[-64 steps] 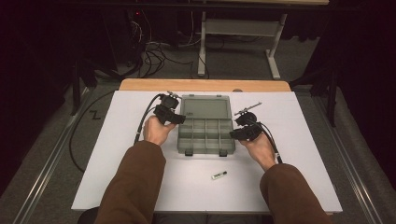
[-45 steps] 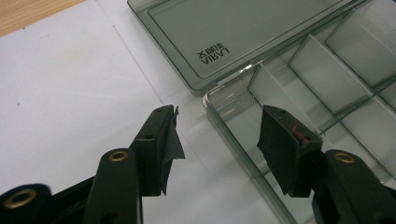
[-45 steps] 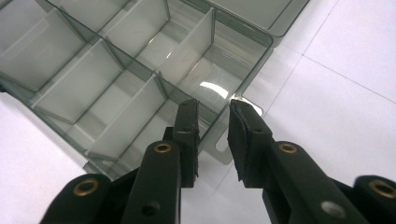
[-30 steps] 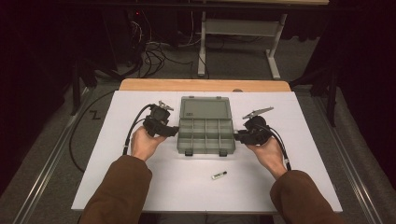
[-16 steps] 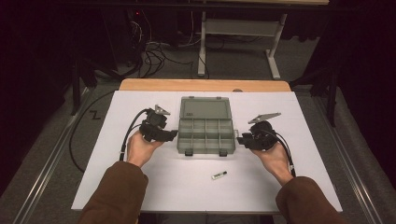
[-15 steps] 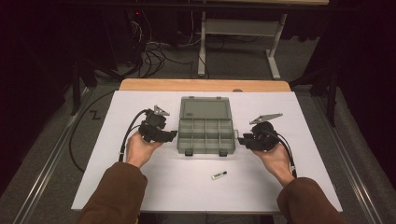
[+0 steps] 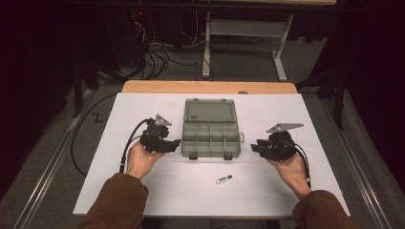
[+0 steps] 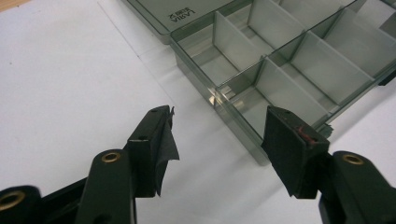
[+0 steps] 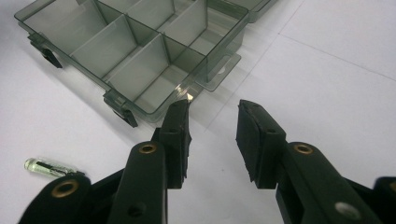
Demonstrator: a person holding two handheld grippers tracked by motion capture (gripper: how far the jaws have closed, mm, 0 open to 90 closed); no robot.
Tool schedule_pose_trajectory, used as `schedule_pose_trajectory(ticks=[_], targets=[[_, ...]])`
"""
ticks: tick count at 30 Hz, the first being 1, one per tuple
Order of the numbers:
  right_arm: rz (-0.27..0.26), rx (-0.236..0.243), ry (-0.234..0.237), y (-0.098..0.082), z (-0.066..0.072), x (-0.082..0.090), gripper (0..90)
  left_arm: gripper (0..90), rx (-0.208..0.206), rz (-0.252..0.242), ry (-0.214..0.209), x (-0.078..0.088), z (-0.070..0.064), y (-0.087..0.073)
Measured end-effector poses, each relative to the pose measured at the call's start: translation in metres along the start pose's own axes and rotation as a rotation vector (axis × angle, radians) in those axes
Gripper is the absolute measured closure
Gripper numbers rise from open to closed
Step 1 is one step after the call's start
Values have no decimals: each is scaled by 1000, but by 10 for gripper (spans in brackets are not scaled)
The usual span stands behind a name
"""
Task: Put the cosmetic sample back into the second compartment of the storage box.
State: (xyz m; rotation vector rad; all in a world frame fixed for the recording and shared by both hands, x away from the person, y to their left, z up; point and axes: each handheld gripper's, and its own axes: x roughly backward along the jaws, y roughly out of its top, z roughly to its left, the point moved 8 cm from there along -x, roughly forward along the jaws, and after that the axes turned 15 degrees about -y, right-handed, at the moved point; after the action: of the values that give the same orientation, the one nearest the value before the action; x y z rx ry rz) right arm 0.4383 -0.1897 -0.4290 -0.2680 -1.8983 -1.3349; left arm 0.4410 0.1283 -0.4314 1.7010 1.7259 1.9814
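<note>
Lying open on the desk (image 7: 143,109), the organiser box (image 7: 210,136) shows empty compartments; both grippers' fingers gape, gripping nothing.

Smoky grey clear compartment box (image 7: 210,128) on a white table (image 7: 95,167); small pale green vial (image 7: 224,179)

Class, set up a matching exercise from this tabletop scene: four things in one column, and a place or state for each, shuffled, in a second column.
Things:
1. compartment box
2. small vial
3. left hand-held gripper
4. right hand-held gripper

Places or states:
A. lying on the white sheet, nearer the person than the box
B. lid open, mid-table
C. open, by the box's left side
D. open, off the box's right side

Pairs: 1-B, 2-A, 3-C, 4-D
</note>
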Motion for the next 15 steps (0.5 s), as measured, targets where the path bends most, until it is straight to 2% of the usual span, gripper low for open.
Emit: schedule_pose_trajectory(ticks=[11, 15], targets=[[-34, -32, 10, -11, -4, 8, 628, 415, -17, -1, -4, 0, -7, -6], [-52, -30, 8, -14, -4, 10, 614, 415, -24, -5, -8, 1, -11, -8]])
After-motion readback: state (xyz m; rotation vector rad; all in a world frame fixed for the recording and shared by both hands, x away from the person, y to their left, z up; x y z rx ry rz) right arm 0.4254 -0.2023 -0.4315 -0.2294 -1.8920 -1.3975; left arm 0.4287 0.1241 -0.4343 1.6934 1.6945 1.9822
